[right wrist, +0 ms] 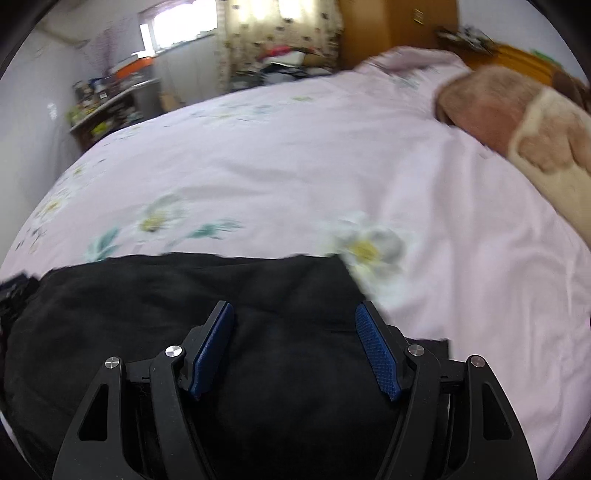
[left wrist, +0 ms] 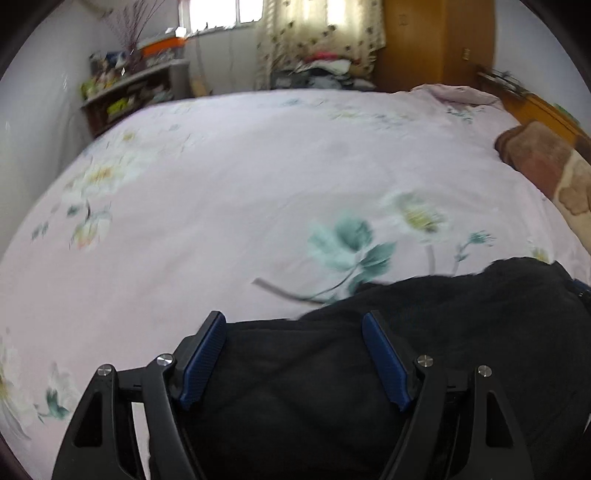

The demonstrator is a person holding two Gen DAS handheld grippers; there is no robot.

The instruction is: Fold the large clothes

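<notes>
Left gripper (left wrist: pixel 294 356): jaws apart, nothing between the blue pads (left wrist: pixel 203 360), poised over the black garment (left wrist: pixel 424 332); contact with the cloth can't be judged from this angle. Right gripper (right wrist: pixel 294 345): same state, jaws spread wide, pads clear of each other, black cloth filling the gap below them. The garment lies on the near edge of the bed, on the pink floral sheet (left wrist: pixel 240 184). In the left wrist view it fills the near centre and runs to the near right; in the right wrist view it spans near left to centre, with its far edge fairly straight and its right edge falling away just beside the right finger. Fabric looks bunched and lumpy, and any fold lines are too dark and blurred to read. Brown-and-cream plush blanket (right wrist: pixel 517 122) sits at the far right of the bed, well apart from the garment. Shelf unit (left wrist: pixel 129 92) with clutter stands far left against the wall, window (left wrist: pixel 221 13) and floral curtain (left wrist: pixel 317 33) far centre, wooden wardrobe (left wrist: pixel 436 40) far right.
</notes>
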